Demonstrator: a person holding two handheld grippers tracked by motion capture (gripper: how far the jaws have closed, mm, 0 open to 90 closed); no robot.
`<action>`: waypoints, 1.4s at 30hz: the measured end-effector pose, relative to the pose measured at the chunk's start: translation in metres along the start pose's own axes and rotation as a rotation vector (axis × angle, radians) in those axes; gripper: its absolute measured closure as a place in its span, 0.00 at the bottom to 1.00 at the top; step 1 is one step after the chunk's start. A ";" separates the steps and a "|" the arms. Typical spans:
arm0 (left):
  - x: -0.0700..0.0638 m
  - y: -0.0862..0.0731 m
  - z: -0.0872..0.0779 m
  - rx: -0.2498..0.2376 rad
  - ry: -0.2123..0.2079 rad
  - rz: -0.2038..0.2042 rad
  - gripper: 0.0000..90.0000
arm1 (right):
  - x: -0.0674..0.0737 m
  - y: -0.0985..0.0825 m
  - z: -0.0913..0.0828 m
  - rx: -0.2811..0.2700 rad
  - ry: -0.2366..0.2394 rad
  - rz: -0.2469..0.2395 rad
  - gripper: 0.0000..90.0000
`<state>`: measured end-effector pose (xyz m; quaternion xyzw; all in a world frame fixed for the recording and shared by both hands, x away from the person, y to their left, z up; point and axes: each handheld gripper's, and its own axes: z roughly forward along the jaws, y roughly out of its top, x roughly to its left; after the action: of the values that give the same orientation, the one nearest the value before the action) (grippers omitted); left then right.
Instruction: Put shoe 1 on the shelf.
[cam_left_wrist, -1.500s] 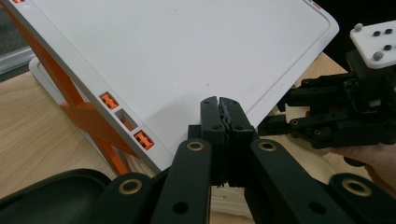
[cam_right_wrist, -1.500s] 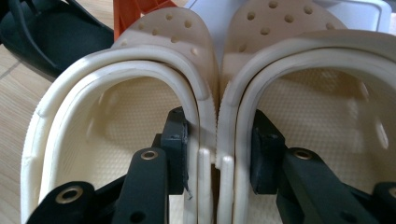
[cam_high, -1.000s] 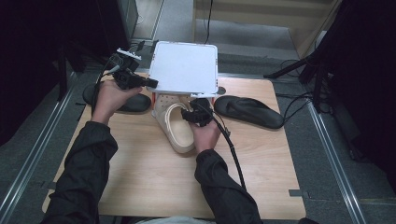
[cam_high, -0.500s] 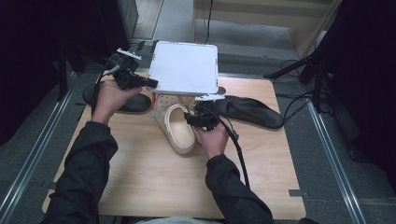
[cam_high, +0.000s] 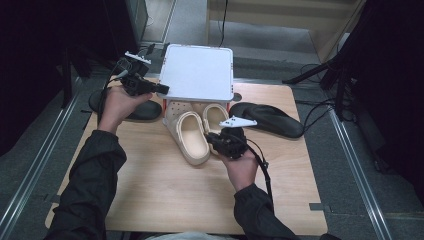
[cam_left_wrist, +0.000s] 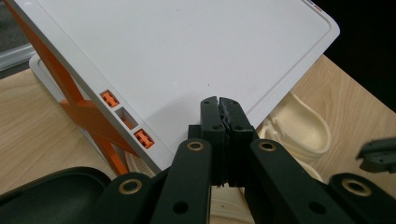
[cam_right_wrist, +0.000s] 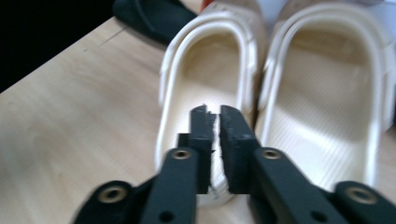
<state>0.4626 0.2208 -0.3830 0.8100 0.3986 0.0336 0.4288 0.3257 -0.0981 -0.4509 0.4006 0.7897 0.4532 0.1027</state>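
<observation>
As the right gripper (cam_high: 214, 140) is drawn back, closed and empty | cream clogs (cam_high: 189, 136) are left paired | left gripper (cam_high: 159, 89) is held closed at the white rack (cam_high: 199, 71)

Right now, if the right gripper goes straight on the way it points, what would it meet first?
Probably the cream clog right ahead: the right gripper, jaws shut, points at its heel end. How high it hovers is unclear.
</observation>
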 end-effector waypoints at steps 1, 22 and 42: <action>0.000 0.000 0.000 0.001 -0.001 -0.001 1.00 | 0.002 -0.006 -0.002 -0.004 0.011 0.002 1.00; 0.001 0.000 0.000 -0.007 -0.005 -0.012 1.00 | 0.019 -0.066 0.026 0.113 0.060 -0.057 1.00; 0.000 0.000 0.000 -0.005 0.001 -0.004 1.00 | 0.023 -0.064 0.037 0.106 0.050 -0.070 1.00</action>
<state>0.4624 0.2208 -0.3834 0.8082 0.4005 0.0342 0.4305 0.2954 -0.0748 -0.5179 0.3662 0.8284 0.4168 0.0772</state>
